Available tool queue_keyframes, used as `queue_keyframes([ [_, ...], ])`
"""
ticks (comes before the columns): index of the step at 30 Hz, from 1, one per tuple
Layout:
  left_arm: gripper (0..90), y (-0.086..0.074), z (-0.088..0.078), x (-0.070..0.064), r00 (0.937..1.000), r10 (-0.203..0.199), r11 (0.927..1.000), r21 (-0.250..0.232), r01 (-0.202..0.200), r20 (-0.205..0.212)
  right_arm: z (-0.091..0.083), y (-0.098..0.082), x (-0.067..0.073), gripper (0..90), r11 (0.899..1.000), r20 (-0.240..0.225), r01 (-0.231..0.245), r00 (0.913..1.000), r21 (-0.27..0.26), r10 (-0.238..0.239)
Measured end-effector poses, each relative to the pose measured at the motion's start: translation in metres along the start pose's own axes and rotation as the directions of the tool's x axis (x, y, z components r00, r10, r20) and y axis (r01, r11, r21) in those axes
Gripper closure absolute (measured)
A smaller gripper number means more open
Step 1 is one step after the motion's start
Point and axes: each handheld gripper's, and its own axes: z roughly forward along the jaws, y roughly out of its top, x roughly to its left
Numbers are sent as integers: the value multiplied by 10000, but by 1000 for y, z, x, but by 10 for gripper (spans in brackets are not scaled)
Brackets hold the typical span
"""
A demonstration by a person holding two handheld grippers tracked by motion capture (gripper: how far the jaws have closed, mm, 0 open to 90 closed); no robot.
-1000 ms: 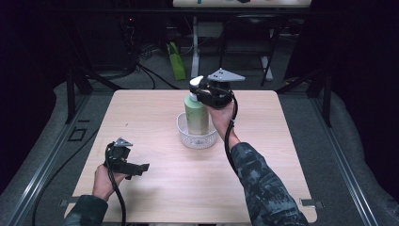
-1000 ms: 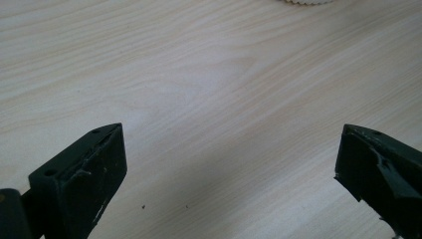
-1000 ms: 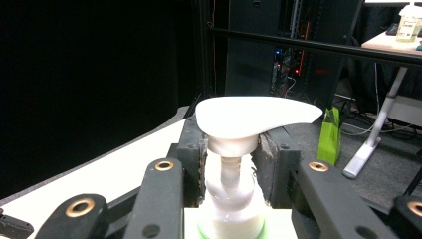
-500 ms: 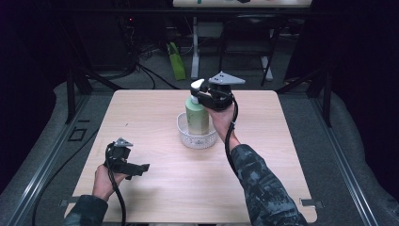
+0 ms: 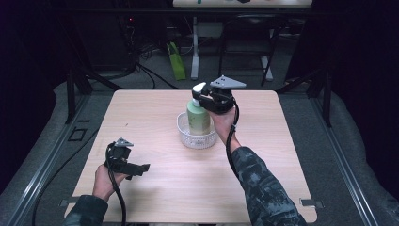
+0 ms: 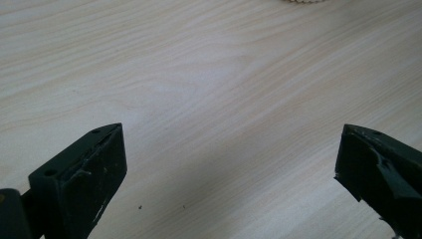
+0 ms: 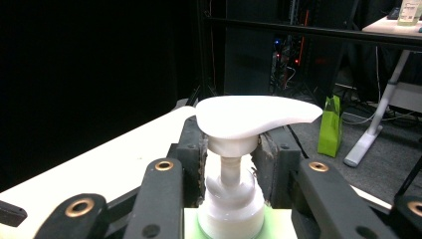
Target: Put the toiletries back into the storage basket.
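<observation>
While the bottle hangs in the grip above the bowl, these points matter for the step, read from left to right.

Left gripper: left gripper (image 5: 139, 167) rests low over the near left of the table (image 5: 141, 113), jaws spread wide with nothing between them; in the left gripper view its two black jaws frame bare wood. It is well apart from the bowl, so it is free to brace the bowl if that slides.

Bowl: white ribbed bowl (image 5: 188, 139) sits at the table's middle, just left of the right forearm. The bottle's base stands inside its rim; whether the base touches the bowl's floor I cannot tell.

Bottle: green pump bottle (image 5: 198, 117) is upright, its white pump head (image 7: 256, 115) pointing left in the high view.

Right gripper: right gripper (image 5: 203, 100) comes in from the right and is clamped tight on the bottle's white neck (image 7: 230, 174), just under the pump head, one jaw on each side.

Step in hand: moving the bottle by its neck at the bowl, as I judge it.

How to do it well: keep the bottle vertical, move straight up or down so the base clears the rim, and avoid pressing the pump head.

Risk: a thin neck can pivot in the jaws, tipping the bowl.
</observation>
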Motion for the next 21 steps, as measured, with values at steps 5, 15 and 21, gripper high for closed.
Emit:
queue_keyframes([
  [5, 0, 0, 0, 0, 10000, 9, 10000, -6, -9, -3, 0, -4, 1, 670, 10000, -52, 17, 10000, -3, -17],
  [15, 0, 0, 0, 0, 10000, 7, 10000, 14, -7, -8, -6, -8, 1, 668, 9999, -138, 64, 9999, -116, -65],
  [21, 0, 0, 0, -1, 10000, 6, 10000, 38, -6, -4, -12, -13, 0, 663, 9996, -299, 78, 9995, -253, -85],
])
